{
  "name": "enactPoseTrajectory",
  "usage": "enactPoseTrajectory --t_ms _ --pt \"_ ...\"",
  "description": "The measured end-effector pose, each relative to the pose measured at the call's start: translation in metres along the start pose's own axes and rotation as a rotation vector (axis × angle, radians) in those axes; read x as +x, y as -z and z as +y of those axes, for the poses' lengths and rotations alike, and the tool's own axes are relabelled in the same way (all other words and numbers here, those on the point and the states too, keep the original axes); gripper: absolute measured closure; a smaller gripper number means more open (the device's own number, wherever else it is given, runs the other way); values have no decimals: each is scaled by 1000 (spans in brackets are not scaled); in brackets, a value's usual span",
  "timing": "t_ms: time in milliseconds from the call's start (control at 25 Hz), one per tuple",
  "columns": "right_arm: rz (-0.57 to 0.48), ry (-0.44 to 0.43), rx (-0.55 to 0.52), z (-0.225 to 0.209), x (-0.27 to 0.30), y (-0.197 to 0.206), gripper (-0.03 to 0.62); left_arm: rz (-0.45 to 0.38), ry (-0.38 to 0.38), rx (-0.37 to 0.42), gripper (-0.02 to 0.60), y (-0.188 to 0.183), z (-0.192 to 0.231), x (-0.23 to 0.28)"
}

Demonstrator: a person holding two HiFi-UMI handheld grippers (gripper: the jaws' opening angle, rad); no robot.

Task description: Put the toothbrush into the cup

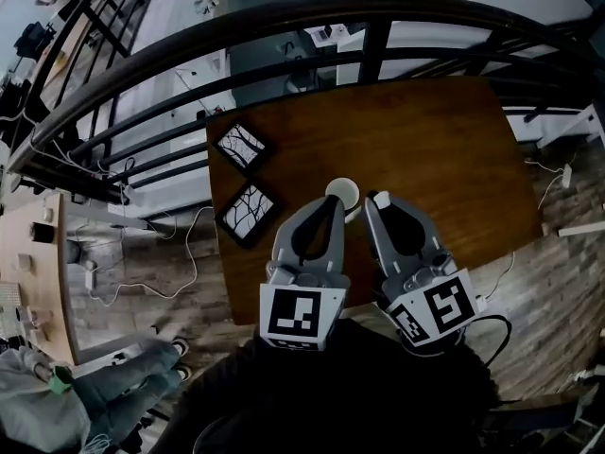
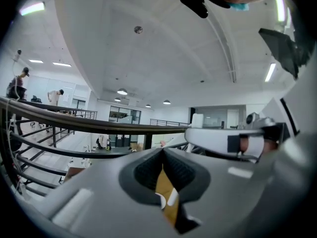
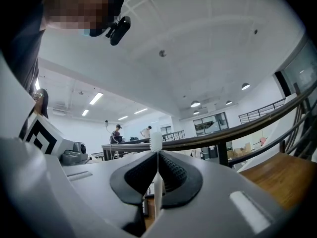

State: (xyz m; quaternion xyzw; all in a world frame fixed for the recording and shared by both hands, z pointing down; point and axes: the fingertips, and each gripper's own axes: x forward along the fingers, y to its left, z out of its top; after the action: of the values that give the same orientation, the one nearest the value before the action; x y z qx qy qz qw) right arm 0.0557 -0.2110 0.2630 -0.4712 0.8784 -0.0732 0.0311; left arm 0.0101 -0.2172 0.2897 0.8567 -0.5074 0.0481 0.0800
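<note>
Check first the right hand-held gripper [image 3: 157, 153]: pinched on the toothbrush [image 3: 156, 141], white head poking just past the tips, thin handle running back between the pads. Treat that hold as narrow and near one end; expect a pivot or a slip under any swing or bump. Note the left hand-held gripper [image 1: 334, 202] alongside, pressed together on nothing, overlapping the near rim of the cup [image 1: 342, 193] in the head view; cannot tell whether touching. Keep it off the cup: probably enough, on contact, to shove or tip a light upright cup on the smooth table [image 1: 444, 149]. Observe the brush head just beside the right rim of the cup, not yet inside. Tilt toward upright before lowering; held near level, liable to strike the rim, lie across the mouth, or roll off on release. Avoid letting go high: risk of a bounce out or a toppled cup. To the left, mind the two dark picture frames [image 1: 248, 213] lying flat near the cup, in the path of a sliding cup. Beyond the far edge, note the railing [image 1: 284, 26] and the drop past it: hard to recover anything flicked that way.
</note>
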Motion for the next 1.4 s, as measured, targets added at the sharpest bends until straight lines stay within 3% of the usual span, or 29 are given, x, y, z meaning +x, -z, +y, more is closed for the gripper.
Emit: enactPoseTrajectory --t_ms 600,960,1400 --pt "125 -52 43 -30 68 55 584 101 -70 -106 574 47 49 54" --pt "201 -22 85 -43 79 94 583 160 -51 -126 574 76 58 73" --pt "224 -10 95 -48 83 109 578 190 -32 -141 574 89 56 81"
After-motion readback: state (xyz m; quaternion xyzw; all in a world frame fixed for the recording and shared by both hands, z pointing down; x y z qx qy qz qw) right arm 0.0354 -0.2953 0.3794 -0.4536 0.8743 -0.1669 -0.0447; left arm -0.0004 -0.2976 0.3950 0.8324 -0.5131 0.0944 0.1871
